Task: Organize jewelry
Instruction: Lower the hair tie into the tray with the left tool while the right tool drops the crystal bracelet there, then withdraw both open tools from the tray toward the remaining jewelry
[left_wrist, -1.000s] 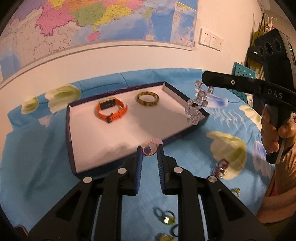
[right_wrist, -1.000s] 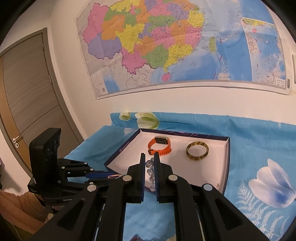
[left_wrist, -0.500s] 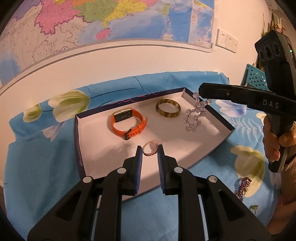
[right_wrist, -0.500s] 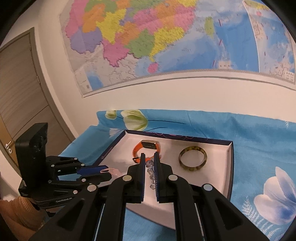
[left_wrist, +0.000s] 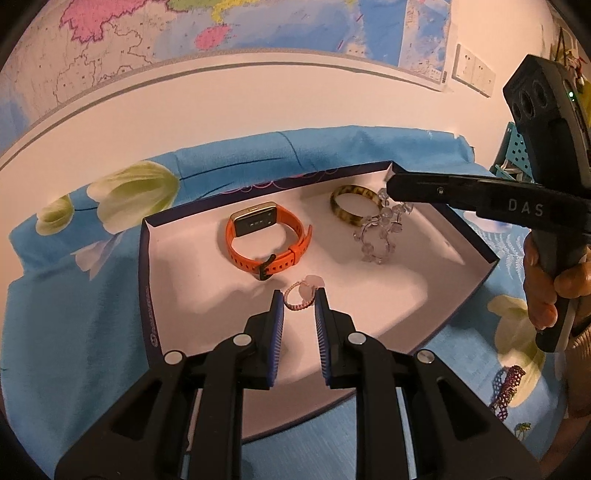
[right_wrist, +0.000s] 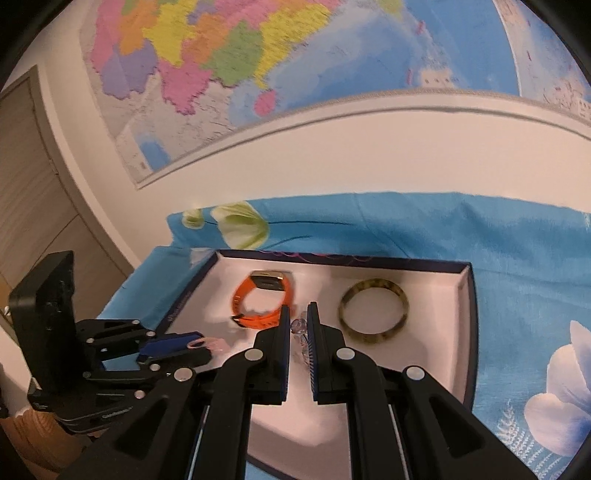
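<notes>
Because each piece is pinched only at its upper edge, both hang free below the jaws and can be lowered into the tray (left_wrist: 476, 284) without dragging across its white floor. The left gripper (left_wrist: 298, 300) has its jaws closed on a small pink braided ring (left_wrist: 297, 300), which sits between the blue pads with a pale charm just behind it, above the near half of the tray. The right gripper (right_wrist: 298, 325) has its jaws closed on a clear crystal-bead bracelet (left_wrist: 380, 238); from the left wrist view the loop dangles under the jaw tips, just beside the tortoiseshell bangle (left_wrist: 354, 206), and whether its lowest beads touch the floor cannot be told.

Already lying flat in the tray: an orange watch (left_wrist: 267, 242) at the back centre and the bangle to its right, well apart from each other, so every item keeps its own patch. Judgement: the two carried pieces are aimed at the free ground, ring in front of the watch, bracelet in front of the bangle.

Outside the tray, on the blue floral cloth (left_wrist: 74, 332) over the surface, a purple beaded piece (left_wrist: 508, 387) waits near the person's hand (left_wrist: 546, 280). Judgement: sorting is partway done.
</notes>
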